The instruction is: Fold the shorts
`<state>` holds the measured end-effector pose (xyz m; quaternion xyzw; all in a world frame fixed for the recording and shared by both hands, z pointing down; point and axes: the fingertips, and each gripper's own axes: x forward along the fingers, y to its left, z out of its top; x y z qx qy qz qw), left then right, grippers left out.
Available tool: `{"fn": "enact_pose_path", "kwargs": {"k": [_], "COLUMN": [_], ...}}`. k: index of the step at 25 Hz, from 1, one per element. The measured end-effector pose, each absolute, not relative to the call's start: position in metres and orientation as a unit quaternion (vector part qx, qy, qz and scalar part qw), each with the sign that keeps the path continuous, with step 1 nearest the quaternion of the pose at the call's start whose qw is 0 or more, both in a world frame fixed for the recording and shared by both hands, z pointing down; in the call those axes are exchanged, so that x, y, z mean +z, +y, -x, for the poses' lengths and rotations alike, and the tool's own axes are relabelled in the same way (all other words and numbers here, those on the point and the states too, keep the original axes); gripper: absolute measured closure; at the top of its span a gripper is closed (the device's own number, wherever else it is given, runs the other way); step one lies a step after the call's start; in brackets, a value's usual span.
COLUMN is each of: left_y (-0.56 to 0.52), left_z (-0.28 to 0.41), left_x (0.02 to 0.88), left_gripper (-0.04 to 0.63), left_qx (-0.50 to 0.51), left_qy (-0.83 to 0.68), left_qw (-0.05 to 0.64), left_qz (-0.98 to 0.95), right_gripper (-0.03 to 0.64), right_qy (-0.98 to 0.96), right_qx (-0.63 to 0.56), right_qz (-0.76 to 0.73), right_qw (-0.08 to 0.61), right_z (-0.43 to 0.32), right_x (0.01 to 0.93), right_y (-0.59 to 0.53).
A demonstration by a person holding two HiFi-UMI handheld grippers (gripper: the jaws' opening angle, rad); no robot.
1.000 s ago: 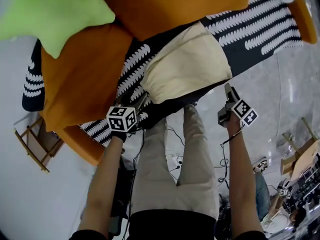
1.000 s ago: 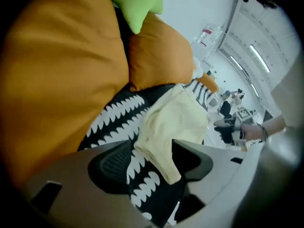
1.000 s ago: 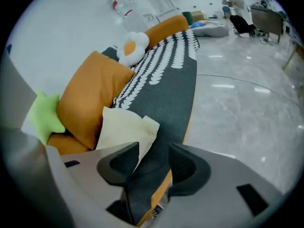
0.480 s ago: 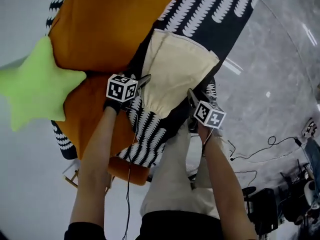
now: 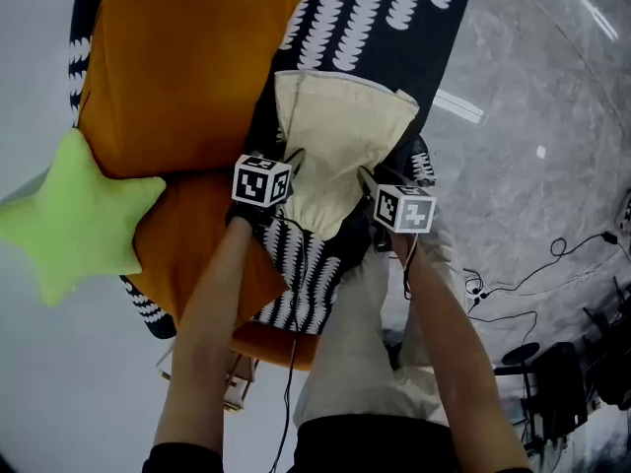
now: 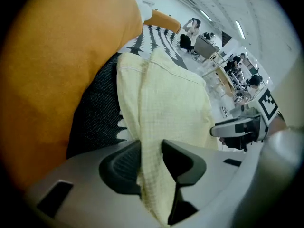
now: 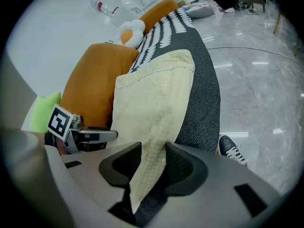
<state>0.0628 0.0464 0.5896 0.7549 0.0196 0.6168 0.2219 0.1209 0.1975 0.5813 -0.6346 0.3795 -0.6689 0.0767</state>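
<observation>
Shorts, pale yellow, lie on the black-and-white patterned cover beside the orange cushion, pinched at the two near corners, I'd judge so the cloth can be lifted evenly and carried over for the fold. The left gripper and right gripper have just been closing, and each one's fingers clamp a bunch of the fabric. Both forearms reach forward side by side, with the grippers tipped steeply down onto that near edge.
</observation>
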Motion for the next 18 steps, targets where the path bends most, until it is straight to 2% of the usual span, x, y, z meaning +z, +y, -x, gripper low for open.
{"fn": "enact_pose_path", "kwargs": {"k": [2,5,8,9,11,13,18], "left_y": [0.058,0.062,0.055,0.055,0.057,0.060,0.057], "left_z": [-0.061,-0.059,-0.056,-0.057,-0.060,-0.063,-0.068], "left_x": [0.594,0.599,0.594,0.590,0.575,0.550,0.479], "left_gripper": [0.476,0.490,0.534,0.546,0.550,0.552,0.554], "left_qx": [0.619,0.610,0.595,0.587,0.565,0.538,0.475], "left_qy": [0.010,-0.022,-0.013,-0.005,0.009,0.022,0.063], "left_qw": [0.256,0.314,0.342,0.356,0.398,0.425,0.415], "left_qz": [-0.743,-0.727,-0.727,-0.727,-0.723,-0.728,-0.773], "right_gripper": [0.430,0.433,0.519,0.528,0.574,0.578,0.580], "right_qy": [0.364,0.334,0.338,0.346,0.359,0.372,0.414], "right_qx": [-0.669,-0.674,-0.673,-0.670,-0.669,-0.664,-0.634], "right_qz": [0.643,0.655,0.658,0.656,0.649,0.643,0.638], "right_qw": [0.085,0.077,0.035,0.030,0.047,0.082,0.141], "right_z": [-0.124,-0.124,-0.125,-0.126,-0.126,-0.128,-0.139], "right_x": [0.586,0.593,0.596,0.594,0.585,0.565,0.498], "right_y": [0.196,0.197,0.198,0.198,0.198,0.197,0.195]}}
